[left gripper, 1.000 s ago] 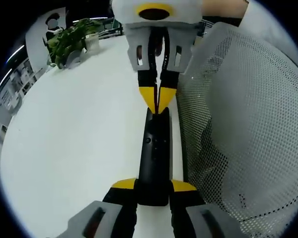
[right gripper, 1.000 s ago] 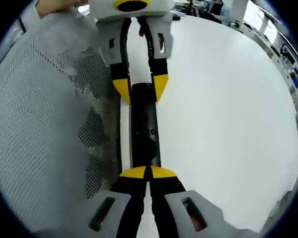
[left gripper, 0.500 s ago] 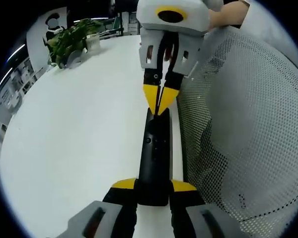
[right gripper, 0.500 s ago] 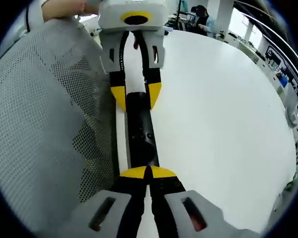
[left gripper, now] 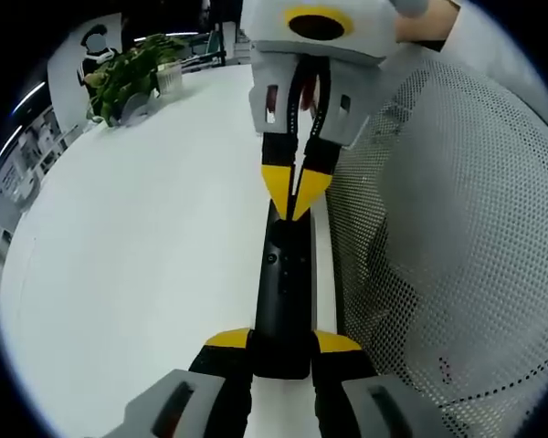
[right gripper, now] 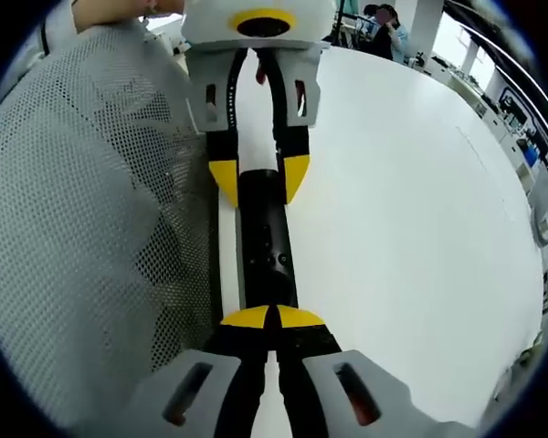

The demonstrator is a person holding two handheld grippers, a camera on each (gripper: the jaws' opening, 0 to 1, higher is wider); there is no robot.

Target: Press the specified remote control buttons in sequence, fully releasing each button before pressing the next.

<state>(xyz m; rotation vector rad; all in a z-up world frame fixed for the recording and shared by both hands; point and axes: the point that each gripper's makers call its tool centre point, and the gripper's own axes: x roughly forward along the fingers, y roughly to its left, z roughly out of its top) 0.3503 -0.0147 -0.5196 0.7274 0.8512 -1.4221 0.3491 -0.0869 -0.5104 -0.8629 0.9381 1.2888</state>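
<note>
We are seeing one remote control (left gripper: 284,292), two grippers, one white desk (left gripper: 137,246) and one potted plant (left gripper: 128,78) at 10 o'clock in the left gripper view. The remote is a slim black bar with small buttons along its upper face, lying at the desk's edge beside a grey mesh garment (left gripper: 447,237). The left gripper (left gripper: 283,351) is clamping the remote's end between its jaws. The right gripper (right gripper: 272,317) is resting its jaws, closed together, on the remote's opposite end.
</note>
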